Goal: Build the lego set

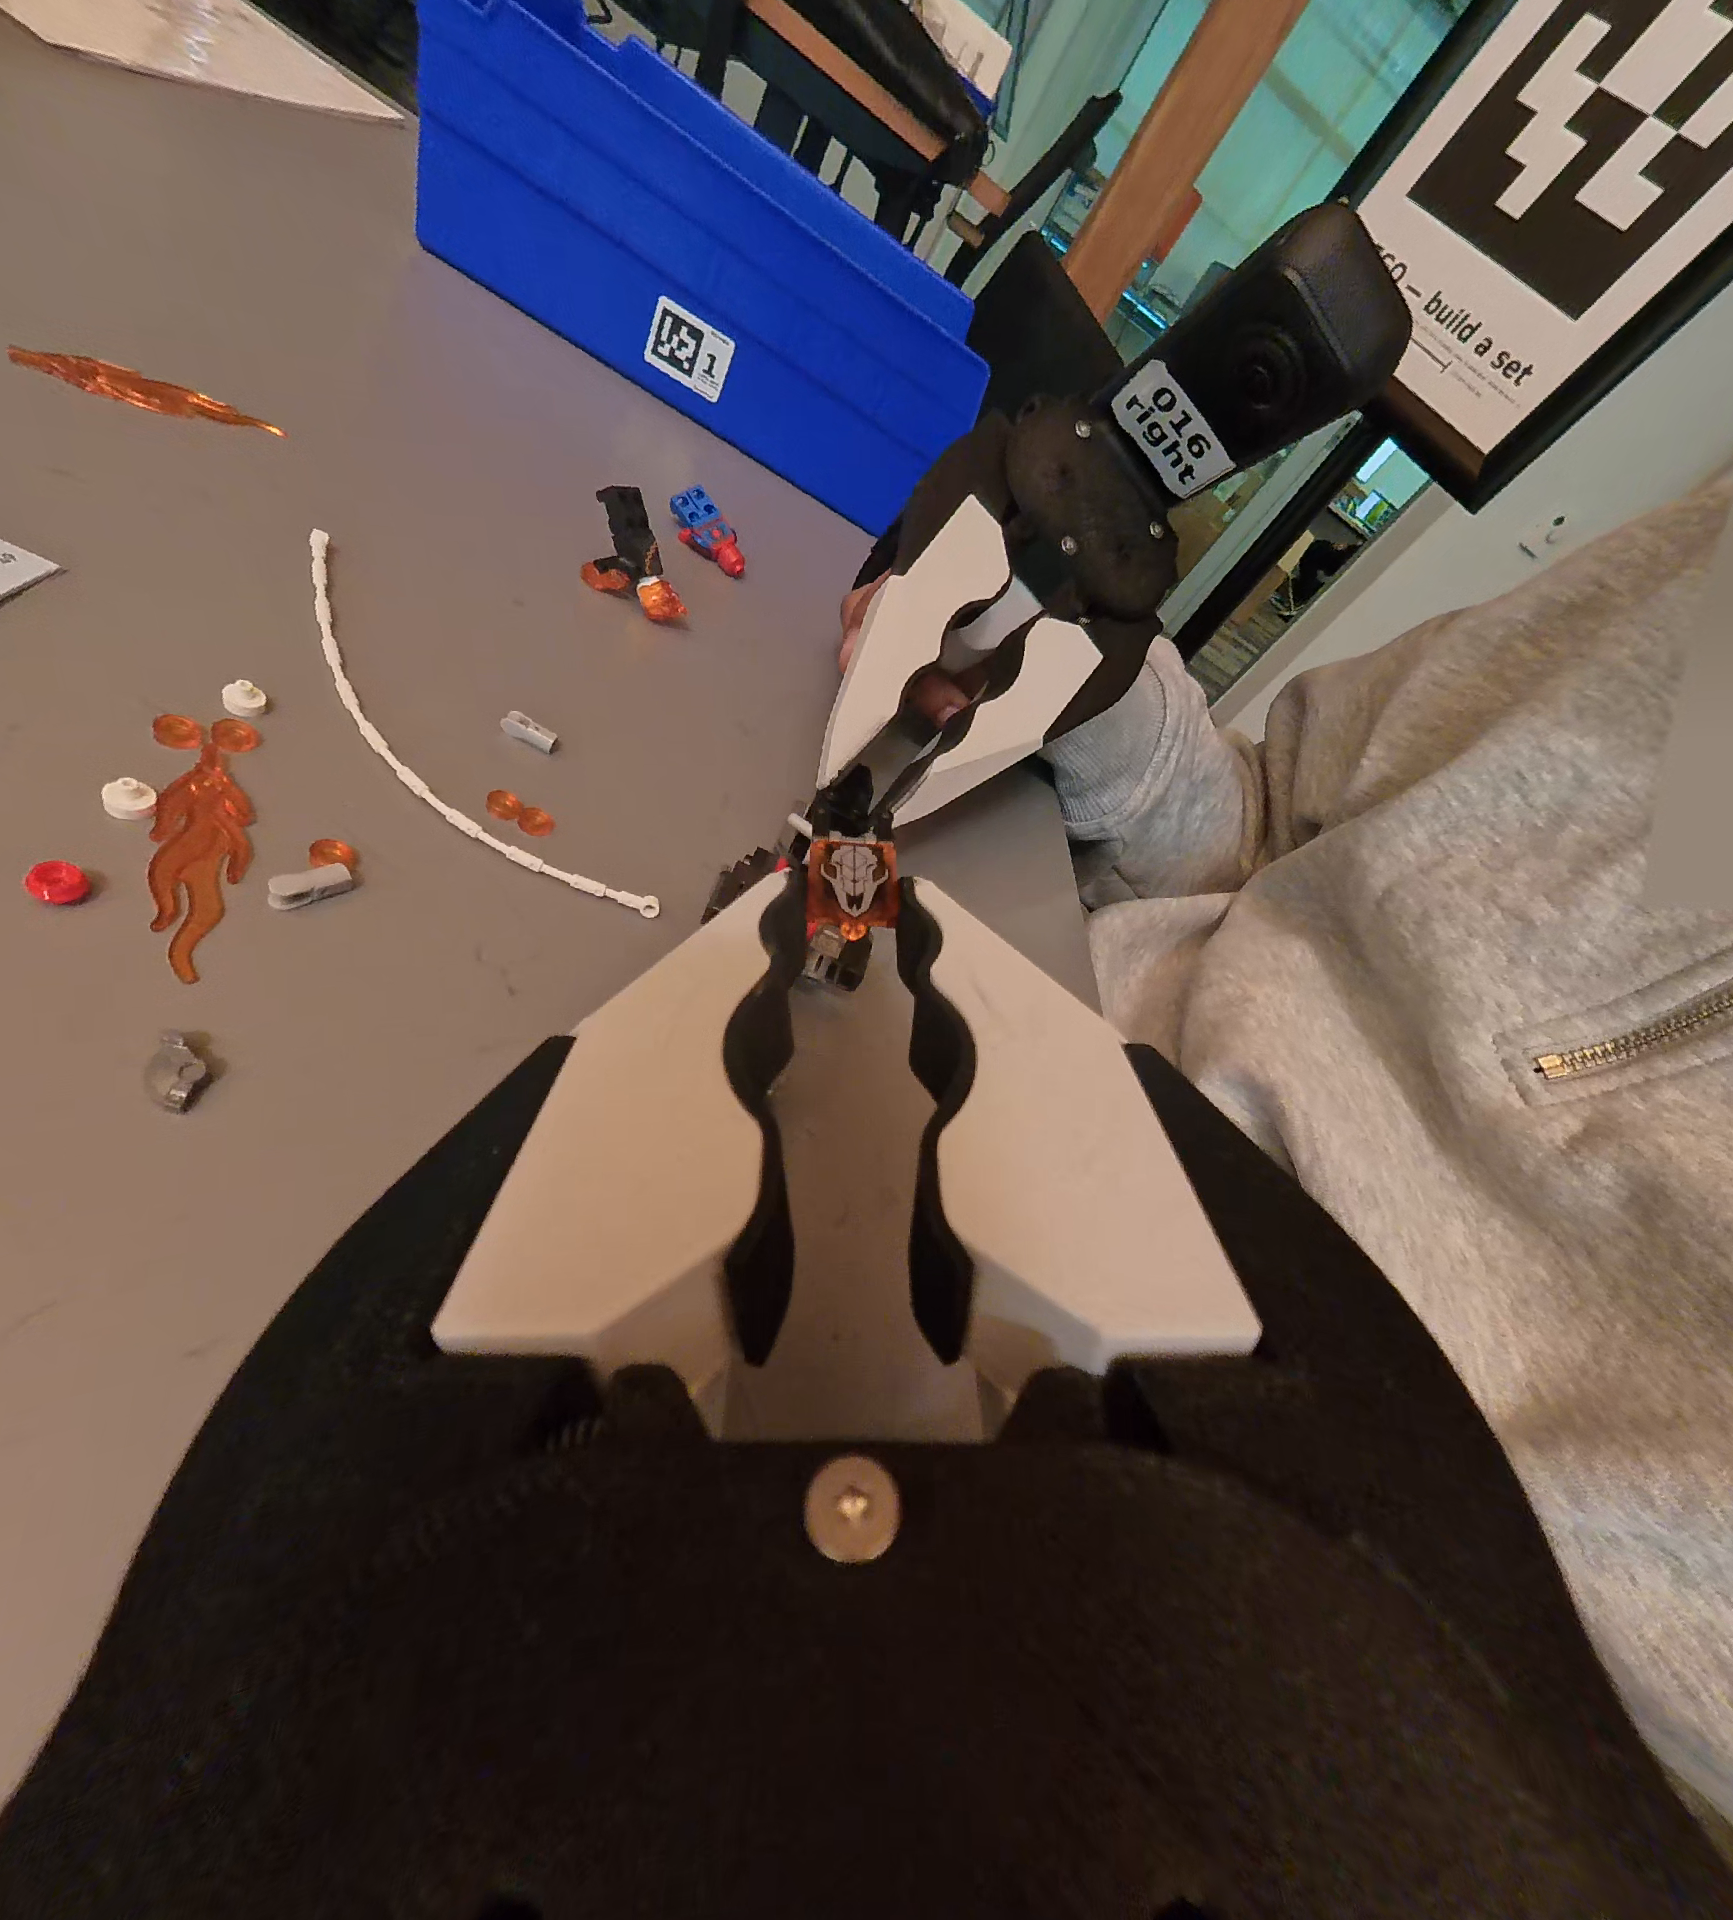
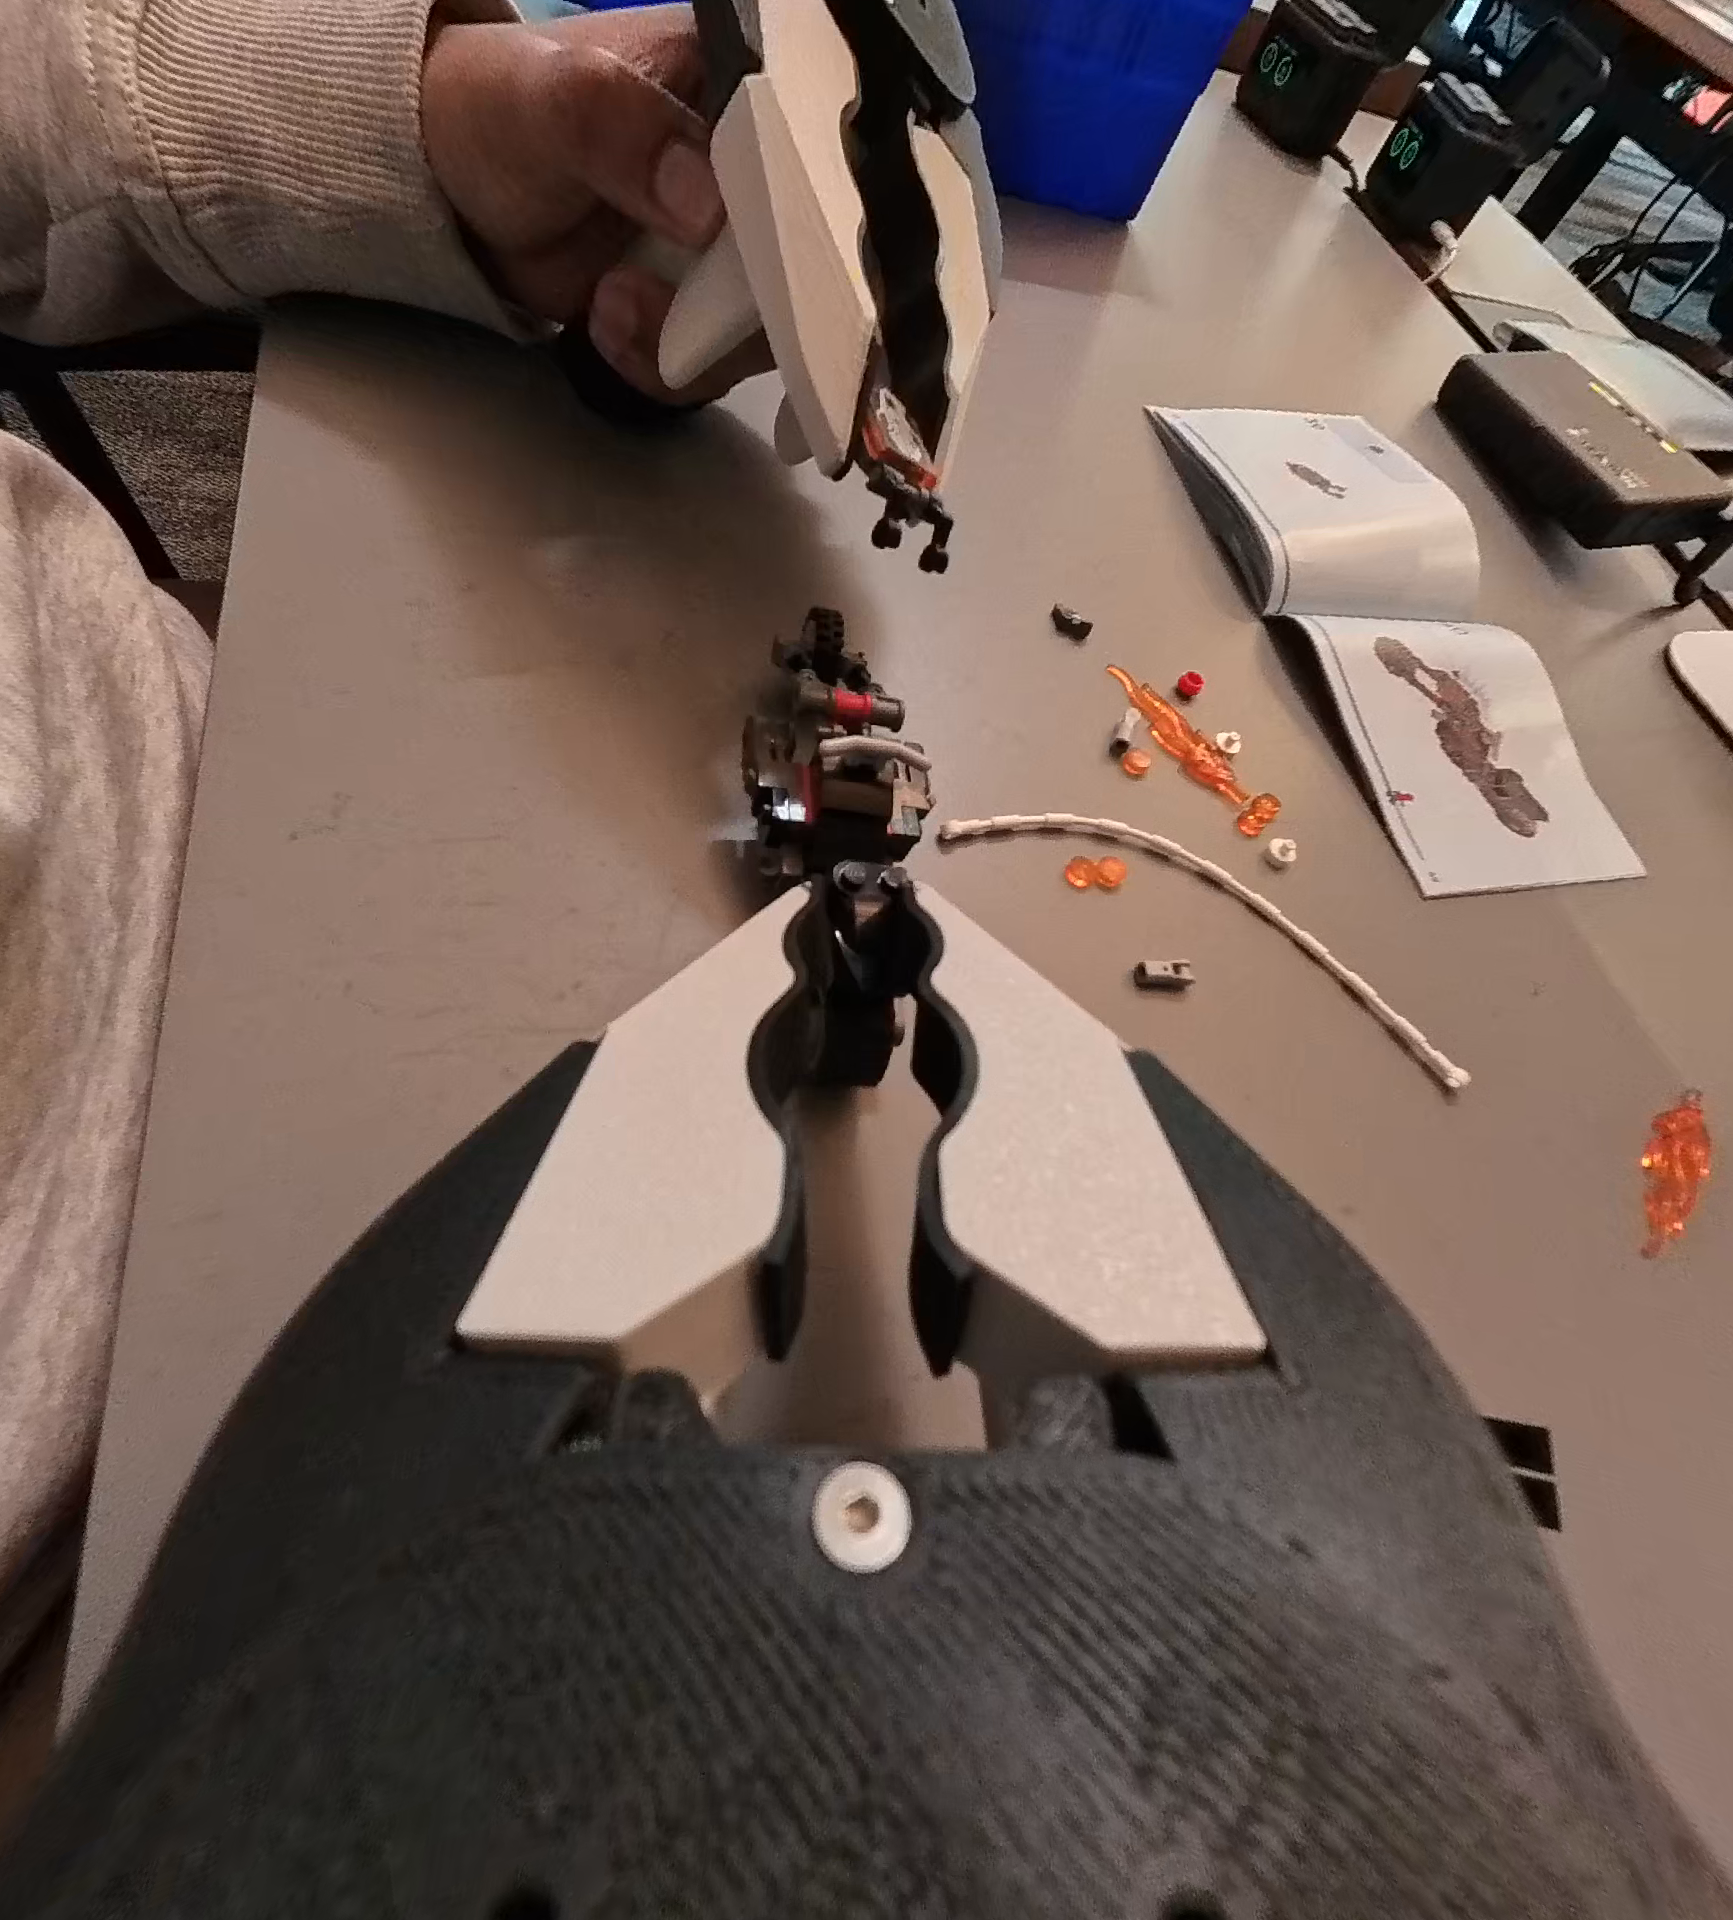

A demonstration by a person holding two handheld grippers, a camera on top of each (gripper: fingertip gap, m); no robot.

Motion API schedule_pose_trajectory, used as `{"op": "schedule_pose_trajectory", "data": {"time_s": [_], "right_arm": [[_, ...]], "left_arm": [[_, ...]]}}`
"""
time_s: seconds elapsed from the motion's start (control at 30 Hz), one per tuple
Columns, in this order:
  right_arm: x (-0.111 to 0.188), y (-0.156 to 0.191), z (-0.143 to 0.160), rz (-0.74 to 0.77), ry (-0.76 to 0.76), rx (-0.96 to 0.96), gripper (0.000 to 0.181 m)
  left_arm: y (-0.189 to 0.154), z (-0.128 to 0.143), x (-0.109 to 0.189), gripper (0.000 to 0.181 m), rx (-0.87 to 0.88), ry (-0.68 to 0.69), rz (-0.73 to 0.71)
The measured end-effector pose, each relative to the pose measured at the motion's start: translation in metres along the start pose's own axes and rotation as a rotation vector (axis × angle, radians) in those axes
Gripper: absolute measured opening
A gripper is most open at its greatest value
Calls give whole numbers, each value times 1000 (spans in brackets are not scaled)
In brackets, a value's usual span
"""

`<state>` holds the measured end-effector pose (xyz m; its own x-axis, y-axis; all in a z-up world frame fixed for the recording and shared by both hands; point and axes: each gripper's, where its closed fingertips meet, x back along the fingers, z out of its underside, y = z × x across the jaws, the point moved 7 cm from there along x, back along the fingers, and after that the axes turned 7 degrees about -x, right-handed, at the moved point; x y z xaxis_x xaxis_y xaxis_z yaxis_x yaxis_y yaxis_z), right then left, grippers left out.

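My left gripper (image 1: 846, 896) is shut on a small sub-assembly with a clear orange tile printed with a white skull (image 1: 849, 883). It holds this above the grey table. In the right wrist view the left gripper (image 2: 893, 457) hangs at the top with that sub-assembly (image 2: 903, 468). My right gripper (image 2: 857, 899) is shut on a black piece (image 2: 851, 997). Its tips are just short of the dark motorcycle-like build (image 2: 831, 748), which lies on the table. In the left wrist view the right gripper (image 1: 857, 798) points down close to the skull tile. The build (image 1: 742, 883) is mostly hidden there.
Loose parts lie on the table: an orange flame (image 1: 202, 842), a white chain (image 1: 426, 748), orange studs (image 2: 1096, 871), grey clips (image 1: 311, 885) and minifigure parts (image 1: 649, 561). A blue bin (image 1: 675, 239) stands at the back. An open instruction booklet (image 2: 1413, 665) lies nearby. The person's grey sleeve (image 1: 1464, 1039) is at the table edge. Some 8 cm of space lies between my two pairs of fingers.
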<state>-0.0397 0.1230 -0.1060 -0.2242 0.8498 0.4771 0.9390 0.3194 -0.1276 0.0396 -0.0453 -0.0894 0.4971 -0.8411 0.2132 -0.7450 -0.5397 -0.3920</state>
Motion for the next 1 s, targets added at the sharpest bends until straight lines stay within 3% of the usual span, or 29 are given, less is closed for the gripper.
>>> {"op": "schedule_pose_trajectory", "data": {"time_s": [1.0], "right_arm": [[0,-1,1,-4,1,-12,11]], "left_arm": [[-3,3,-6,14,-10,59,21]]}}
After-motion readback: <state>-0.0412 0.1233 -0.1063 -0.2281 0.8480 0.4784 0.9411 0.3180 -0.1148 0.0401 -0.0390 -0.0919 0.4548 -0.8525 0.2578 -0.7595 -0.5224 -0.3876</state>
